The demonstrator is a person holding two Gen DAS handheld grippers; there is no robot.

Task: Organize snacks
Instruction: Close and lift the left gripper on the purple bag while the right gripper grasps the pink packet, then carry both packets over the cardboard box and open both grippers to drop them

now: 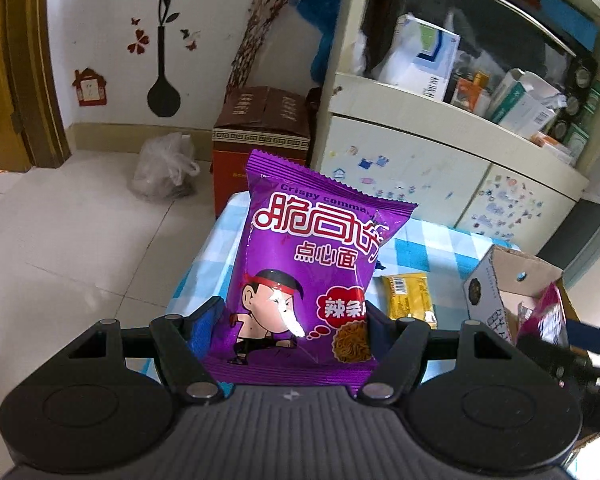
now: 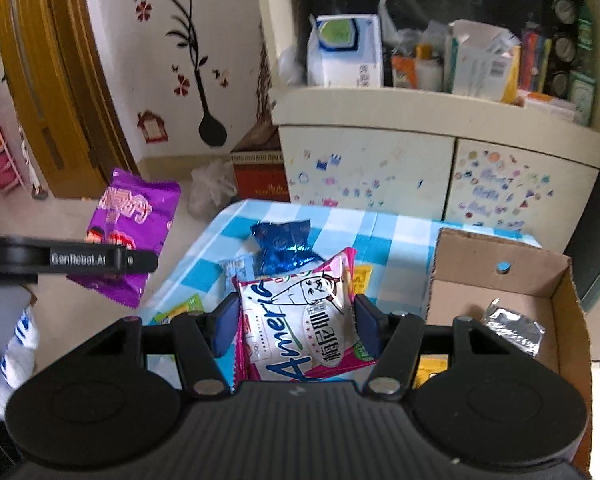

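Observation:
My left gripper (image 1: pixel 292 320) is shut on a purple snack bag (image 1: pixel 300 280) and holds it upright above the left end of the blue checked table (image 1: pixel 432 240). The same bag shows in the right wrist view (image 2: pixel 134 220), off the table's left edge. My right gripper (image 2: pixel 294 320) is shut on a pink and white snack packet (image 2: pixel 300 320), held above the table beside the open cardboard box (image 2: pixel 500 280). A silver packet (image 2: pixel 514 326) lies inside the box. A blue foil packet (image 2: pixel 282 244) and a yellow packet (image 1: pixel 410 296) lie on the table.
A cream cabinet (image 2: pixel 420 152) with cluttered shelves stands behind the table. A red-brown carton (image 1: pixel 260 136) and a plastic bag (image 1: pixel 162 172) sit on the tiled floor by the wall. A wooden door (image 2: pixel 40 80) is at left.

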